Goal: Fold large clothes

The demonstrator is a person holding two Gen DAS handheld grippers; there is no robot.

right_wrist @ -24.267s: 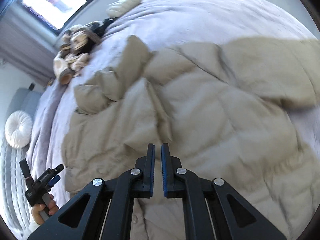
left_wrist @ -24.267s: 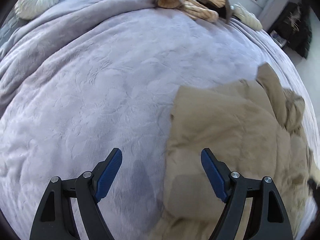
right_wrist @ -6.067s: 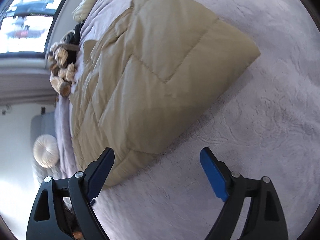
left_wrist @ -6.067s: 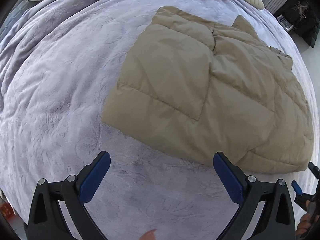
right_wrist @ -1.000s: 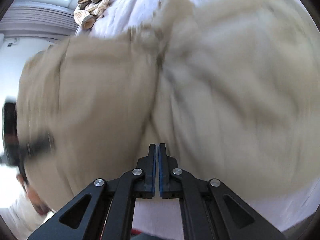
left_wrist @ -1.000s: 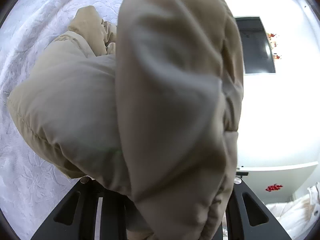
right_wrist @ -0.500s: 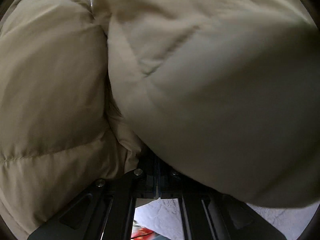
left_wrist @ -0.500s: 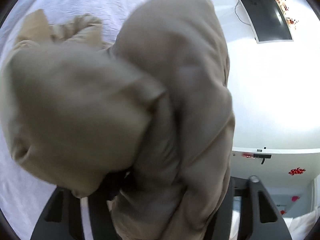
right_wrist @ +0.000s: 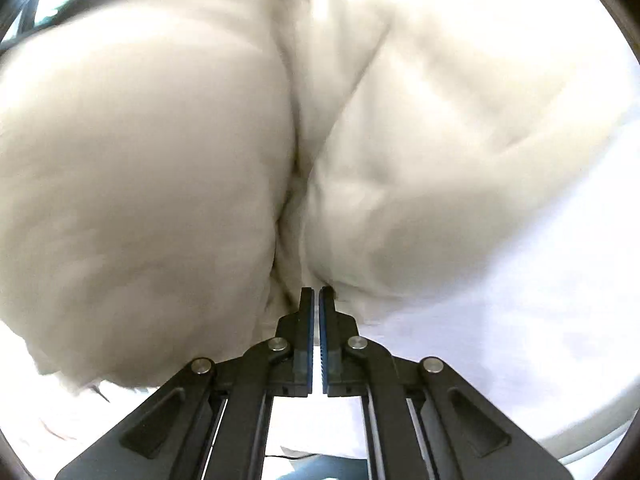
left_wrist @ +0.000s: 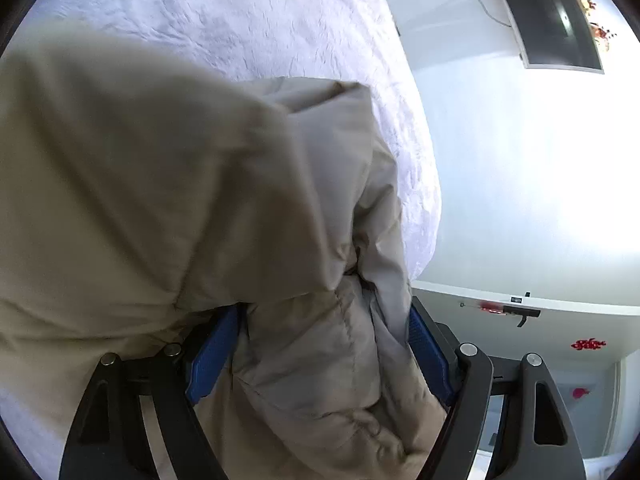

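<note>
Left gripper [left_wrist: 320, 354] clamps a thick wad of the puffy jacket [left_wrist: 160, 180]; right gripper [right_wrist: 316, 300] pinches a thin fold at its tips. Jacket bulges ahead of both, over the bed [left_wrist: 260, 20]. Risk: slick fabric slipping from the right pinch, and the fold collapsing.

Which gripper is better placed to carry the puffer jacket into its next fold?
Left, probably. The left gripper has a thick bunch of the beige puffer jacket between its blue pads, jaws spread wide around it. The right gripper is nearly shut, pinching at most a thin edge.
</note>
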